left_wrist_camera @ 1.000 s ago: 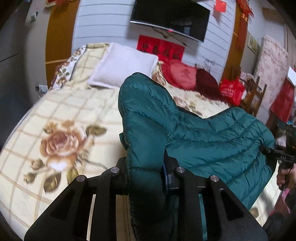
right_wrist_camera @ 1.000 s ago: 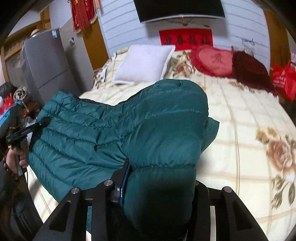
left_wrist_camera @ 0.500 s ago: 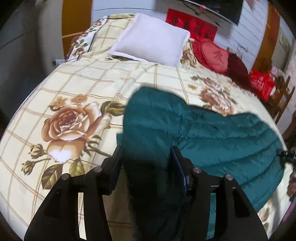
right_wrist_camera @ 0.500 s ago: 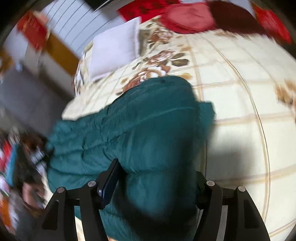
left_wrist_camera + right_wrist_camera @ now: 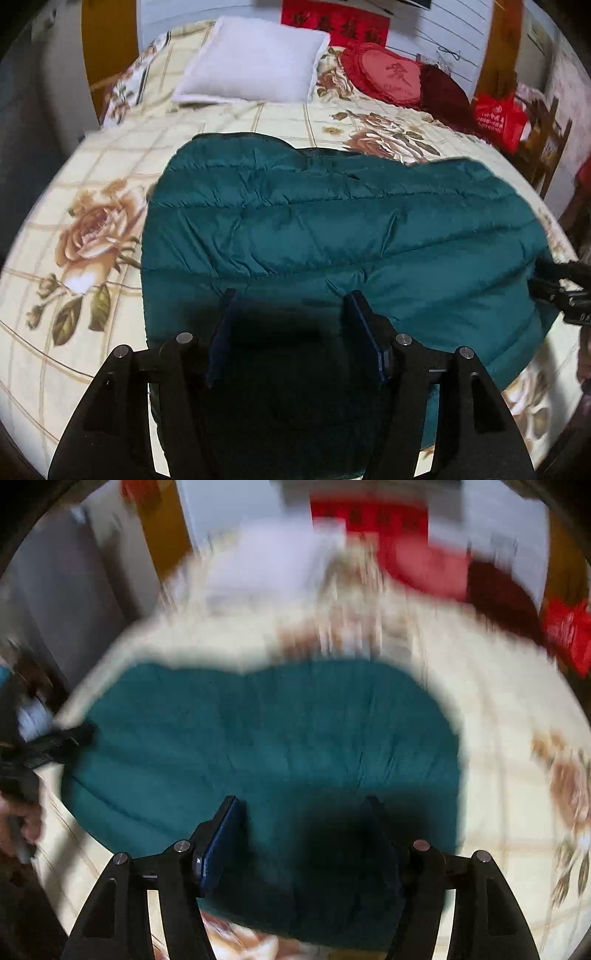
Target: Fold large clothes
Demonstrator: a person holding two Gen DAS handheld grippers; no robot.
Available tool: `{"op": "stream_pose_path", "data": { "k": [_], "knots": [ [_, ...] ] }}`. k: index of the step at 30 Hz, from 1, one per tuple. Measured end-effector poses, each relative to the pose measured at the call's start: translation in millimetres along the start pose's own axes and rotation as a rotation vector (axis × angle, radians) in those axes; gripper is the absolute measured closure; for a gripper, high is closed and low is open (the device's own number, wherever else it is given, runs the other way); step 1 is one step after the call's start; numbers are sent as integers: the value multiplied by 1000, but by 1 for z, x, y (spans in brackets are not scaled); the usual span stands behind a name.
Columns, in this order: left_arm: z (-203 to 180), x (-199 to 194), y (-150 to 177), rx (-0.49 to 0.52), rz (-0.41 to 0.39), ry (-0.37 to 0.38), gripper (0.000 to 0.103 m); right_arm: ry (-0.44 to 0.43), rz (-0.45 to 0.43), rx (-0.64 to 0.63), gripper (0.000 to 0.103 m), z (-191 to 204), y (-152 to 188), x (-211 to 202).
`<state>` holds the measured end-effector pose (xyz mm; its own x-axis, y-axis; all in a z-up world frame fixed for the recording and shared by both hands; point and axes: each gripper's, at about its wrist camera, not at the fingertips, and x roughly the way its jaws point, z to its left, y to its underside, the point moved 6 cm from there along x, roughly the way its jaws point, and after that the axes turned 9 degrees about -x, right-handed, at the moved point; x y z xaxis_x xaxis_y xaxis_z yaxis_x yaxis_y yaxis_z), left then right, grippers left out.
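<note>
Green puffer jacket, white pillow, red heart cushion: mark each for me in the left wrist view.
Green puffer jacket (image 5: 332, 229), left wrist view, quilted middle panel.
White pillow (image 5: 255, 62), left wrist view, centre of its face.
Red heart cushion (image 5: 388, 74), left wrist view, embroidered middle.

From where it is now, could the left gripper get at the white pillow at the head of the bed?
Probably not without moving forward: the left gripper is low over the teal jacket, jaws open, and the white pillow lies well beyond. Only jacket and bedspread lie between.

Left gripper (image 5: 291, 314) and right gripper (image 5: 303, 812) just opened.
</note>
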<state>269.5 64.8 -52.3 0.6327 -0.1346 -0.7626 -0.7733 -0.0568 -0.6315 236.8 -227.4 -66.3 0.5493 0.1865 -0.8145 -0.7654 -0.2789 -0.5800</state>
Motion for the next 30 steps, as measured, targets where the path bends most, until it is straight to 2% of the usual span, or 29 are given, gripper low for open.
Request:
{"op": "stream_pose_path", "data": {
  "k": [3,4,6,7,9,11,14,16,18,20,22,23,26,30],
  "knots": [
    [-1,-31,-3,-18,-8,23,43,-25,-6,34,37,0,-2,-20],
    [0,-45,-3,-16,-33,16,43,-24,-23,36,37,0,-3,-34],
    [-2,-85,4,-12,-110,13,41,36,-84,27,37,2,-3,-73],
    [-3,-103,11,-15,-134,29,28,56,-101,30,37,5,2,-90],
    [-4,-131,29,-23,-153,34,13,75,-132,61,32,8,13,-120],
    [-7,-149,48,-24,-135,39,12,64,-170,92,28,20,31,-151],
    [-19,-173,86,-18,-63,31,11,96,-200,77,25,41,61,-190],
    [-28,-185,104,11,-89,37,11,107,-221,57,18,52,80,-210],
    [-26,-182,115,3,-91,53,11,123,-244,52,14,53,86,-215],
    [-12,-165,120,-51,-34,69,11,122,-248,55,11,48,90,-208],
    [3,-152,124,-85,10,73,11,154,-190,87,11,30,95,-190],
    [7,-149,127,-86,12,62,11,160,-175,101,11,26,98,-185],
    [15,-138,148,-79,47,-35,11,128,-136,152,11,22,114,-170],
    [1,-136,178,-74,80,-90,11,78,-109,156,11,52,142,-156]
  ]
}}
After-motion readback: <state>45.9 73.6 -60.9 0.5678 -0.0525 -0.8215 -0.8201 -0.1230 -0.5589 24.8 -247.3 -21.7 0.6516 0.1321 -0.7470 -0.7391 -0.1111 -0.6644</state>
